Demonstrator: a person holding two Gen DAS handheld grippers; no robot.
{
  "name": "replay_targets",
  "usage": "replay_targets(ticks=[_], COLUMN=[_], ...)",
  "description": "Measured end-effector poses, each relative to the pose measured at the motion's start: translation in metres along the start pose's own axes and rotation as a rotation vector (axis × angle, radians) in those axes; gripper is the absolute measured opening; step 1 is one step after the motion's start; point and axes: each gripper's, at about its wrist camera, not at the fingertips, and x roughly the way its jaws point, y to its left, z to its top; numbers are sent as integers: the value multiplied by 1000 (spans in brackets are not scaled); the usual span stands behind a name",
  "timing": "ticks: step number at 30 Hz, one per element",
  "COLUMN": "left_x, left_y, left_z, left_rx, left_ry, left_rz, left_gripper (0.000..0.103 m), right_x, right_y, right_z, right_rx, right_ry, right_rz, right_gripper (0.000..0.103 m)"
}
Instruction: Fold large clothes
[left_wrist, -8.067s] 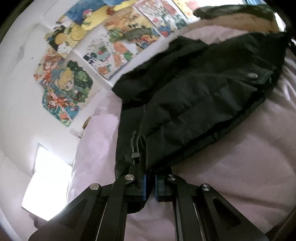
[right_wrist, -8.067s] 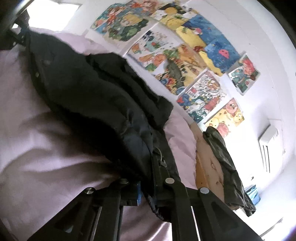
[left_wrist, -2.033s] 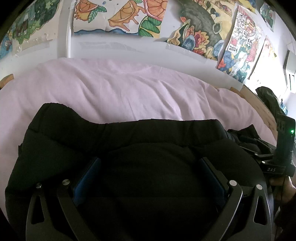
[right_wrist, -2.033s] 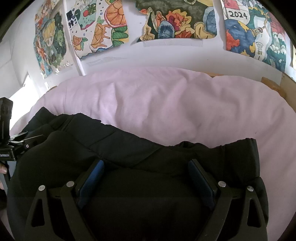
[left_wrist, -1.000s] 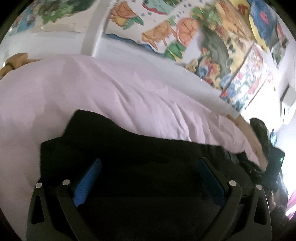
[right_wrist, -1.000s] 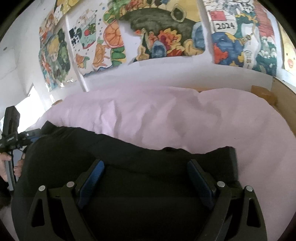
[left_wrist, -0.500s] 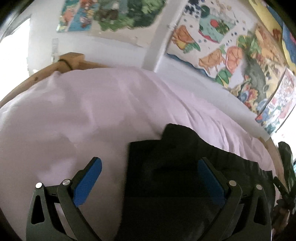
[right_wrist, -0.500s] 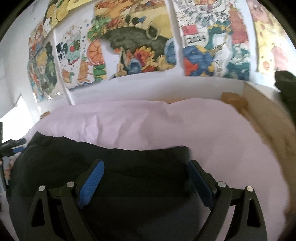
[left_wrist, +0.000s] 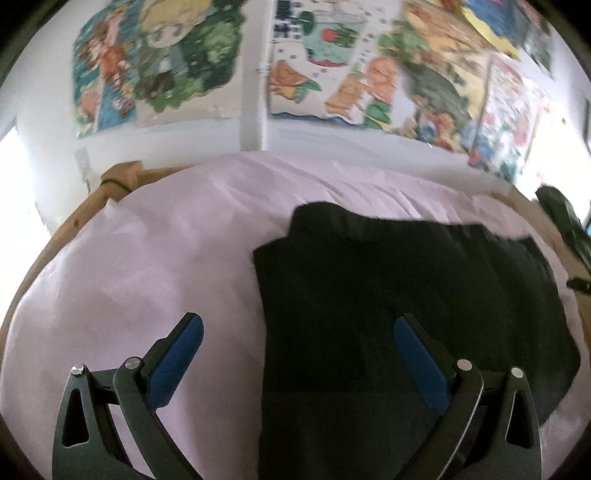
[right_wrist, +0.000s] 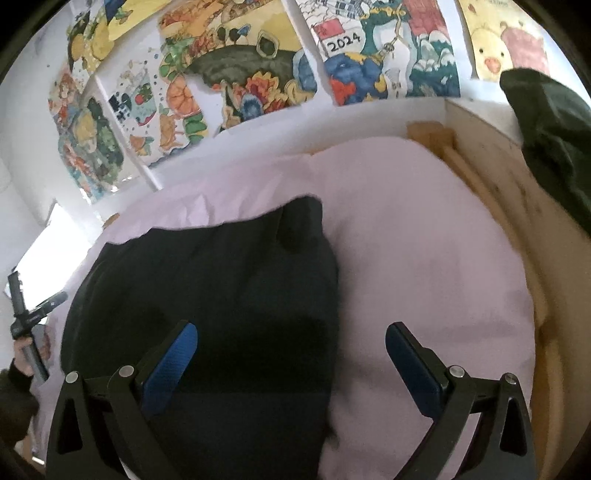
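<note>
A black padded jacket (left_wrist: 388, 288) lies folded into a rough rectangle on the pink bedsheet (left_wrist: 147, 258). My left gripper (left_wrist: 295, 328) is open and empty, hovering over the jacket's left edge, one blue pad above the sheet and one above the jacket. In the right wrist view the jacket (right_wrist: 221, 288) fills the left half. My right gripper (right_wrist: 290, 334) is open and empty over the jacket's right edge. The left gripper (right_wrist: 29, 325) shows at the far left of that view.
A wooden bed frame (left_wrist: 92, 206) rims the mattress, also on the right (right_wrist: 491, 192). A dark green garment (right_wrist: 554, 140) hangs over the frame at the right. Colourful posters (right_wrist: 258, 66) cover the white wall behind the bed.
Both grippers let go of the jacket and opened. They swung apart, the left toward the jacket's left edge and the right toward its right edge, and the jacket now lies folded.
</note>
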Motion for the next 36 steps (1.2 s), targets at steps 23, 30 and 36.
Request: replay_targets(ticks=[23,30,36], left_x=[58,73,74], left_y=[37,33,14], left_z=[-26,-22,-21], left_rx=[-45,-13,66], left_ry=[226,306,353], left_rz=[-463,-567,-524], left_gripper=[102,102,102], right_x=[60,72,77], right_y=[-19,-30,-22], right_z=[-38,-42,-47], right_rx=[-1,42,2], right_ry=[176,216,275], right_rz=[253,350,444], right_gripper=[103,103,103])
